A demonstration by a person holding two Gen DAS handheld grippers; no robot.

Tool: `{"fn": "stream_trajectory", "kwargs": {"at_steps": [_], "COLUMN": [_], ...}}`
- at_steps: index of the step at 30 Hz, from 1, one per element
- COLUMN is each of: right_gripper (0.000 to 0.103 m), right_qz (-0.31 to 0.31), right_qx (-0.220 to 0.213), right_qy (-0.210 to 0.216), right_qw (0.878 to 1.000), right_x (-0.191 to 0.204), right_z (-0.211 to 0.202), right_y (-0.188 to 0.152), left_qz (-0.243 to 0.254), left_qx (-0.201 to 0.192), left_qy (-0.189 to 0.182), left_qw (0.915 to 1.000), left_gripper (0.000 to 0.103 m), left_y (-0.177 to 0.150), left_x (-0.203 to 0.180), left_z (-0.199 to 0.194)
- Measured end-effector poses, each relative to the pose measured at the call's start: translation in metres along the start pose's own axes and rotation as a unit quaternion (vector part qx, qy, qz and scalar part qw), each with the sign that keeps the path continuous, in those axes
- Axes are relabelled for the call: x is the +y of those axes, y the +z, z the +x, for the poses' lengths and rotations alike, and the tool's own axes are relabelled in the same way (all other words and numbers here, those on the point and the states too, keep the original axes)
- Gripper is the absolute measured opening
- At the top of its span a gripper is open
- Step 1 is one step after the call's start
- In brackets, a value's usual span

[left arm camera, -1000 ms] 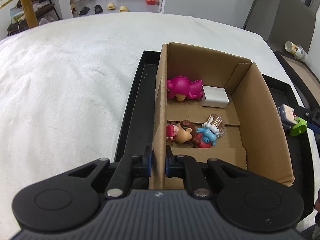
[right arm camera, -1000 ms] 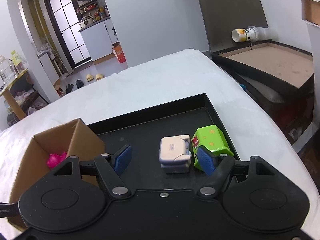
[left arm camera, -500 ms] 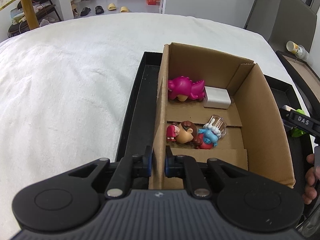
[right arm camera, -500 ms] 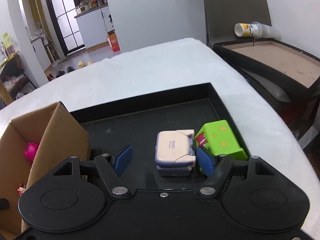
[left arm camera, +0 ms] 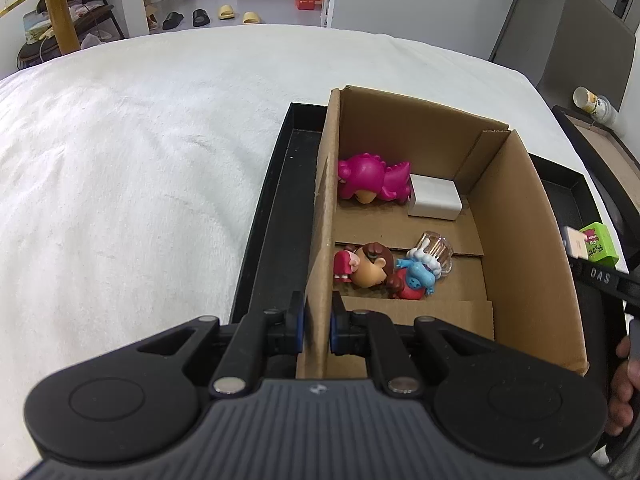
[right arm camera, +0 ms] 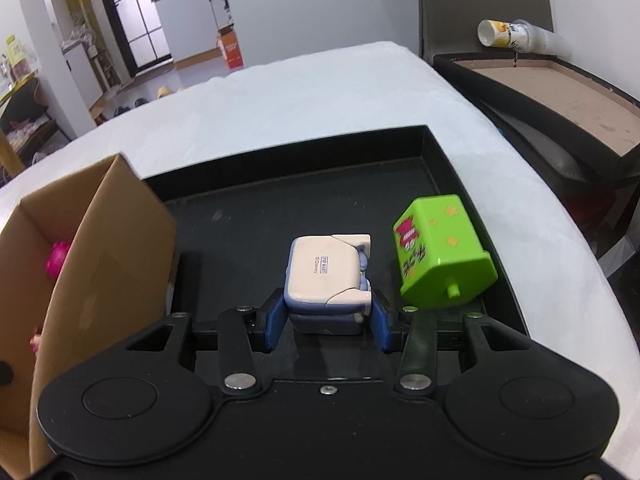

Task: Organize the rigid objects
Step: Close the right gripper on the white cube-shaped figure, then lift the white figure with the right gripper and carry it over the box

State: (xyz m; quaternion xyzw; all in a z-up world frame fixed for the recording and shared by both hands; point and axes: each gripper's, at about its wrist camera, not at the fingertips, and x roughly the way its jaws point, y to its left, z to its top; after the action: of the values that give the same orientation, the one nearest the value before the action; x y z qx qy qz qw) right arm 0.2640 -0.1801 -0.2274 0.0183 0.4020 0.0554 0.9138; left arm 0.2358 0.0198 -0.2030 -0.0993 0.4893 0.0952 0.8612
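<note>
A cardboard box (left arm camera: 516,232) stands in a black tray (left arm camera: 276,216). My left gripper (left arm camera: 318,326) is shut on the box's near-left wall. Inside lie a pink dinosaur toy (left arm camera: 372,178), a white block (left arm camera: 434,202), a brown-haired figure (left arm camera: 370,266), a blue figure (left arm camera: 416,278) and a clear cup (left arm camera: 436,250). In the right wrist view my right gripper (right arm camera: 326,322) is shut on a cream and blue toy figure (right arm camera: 328,270) lying on the tray (right arm camera: 248,216). A green toy block (right arm camera: 440,250) lies tilted just right of it.
The tray sits on a white fluffy cover (left arm camera: 140,152). To the right stand a second dark tray with a brown bottom (right arm camera: 560,80) and a stack of paper cups (right arm camera: 516,36). A person's fingers (left arm camera: 624,384) show at the right edge.
My right gripper moved in around the cream and blue toy and closed its fingers on it. The green block got nudged to the right. The left gripper kept still on the box wall.
</note>
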Motion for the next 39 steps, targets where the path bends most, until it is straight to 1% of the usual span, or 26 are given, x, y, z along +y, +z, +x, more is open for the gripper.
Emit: {"fn": "stream_trajectory", "kwargs": {"at_steps": [8,15,23,31,36,39], "right_gripper": [0.042,0.042,0.042,0.042,0.042,0.042], "right_qz": [-0.011,-0.012,-0.010,-0.017,0.009,0.008], "right_qx": [0.033,0.040,0.036,0.020,0.019,0.013], "right_qy": [-0.005,-0.006,-0.005,0.000,0.019,0.026], "right_qw": [0.999,0.999,0.999,1.000,1.000,1.000], "right_x": [0.005,0.004,0.006,0.016,0.018,0.024], "right_z": [-0.014,-0.030,-0.049,-0.076,-0.089,-0.097], "right_y": [-0.011,-0.013,-0.001,0.017,0.030,0.035], "left_qz": [0.001,-0.001,-0.005,-0.005,-0.009,-0.012], "left_qx": [-0.001,0.000,0.003,0.004,0.005,0.007], "left_qy": [-0.003,-0.007,-0.014,-0.017,-0.019,-0.023], "left_qw": [1.0000,1.0000,0.9999,0.9998,0.9998,0.9996], "left_gripper": [0.011,0.011,0.012,0.012,0.012,0.012], "left_y": [-0.001,-0.002,-0.002,-0.003,-0.002,-0.003], "left_x": [0.001,0.002,0.003,0.002,0.003,0.005], "left_z": [0.000,0.000,-0.001,-0.002,-0.002,-0.002]}}
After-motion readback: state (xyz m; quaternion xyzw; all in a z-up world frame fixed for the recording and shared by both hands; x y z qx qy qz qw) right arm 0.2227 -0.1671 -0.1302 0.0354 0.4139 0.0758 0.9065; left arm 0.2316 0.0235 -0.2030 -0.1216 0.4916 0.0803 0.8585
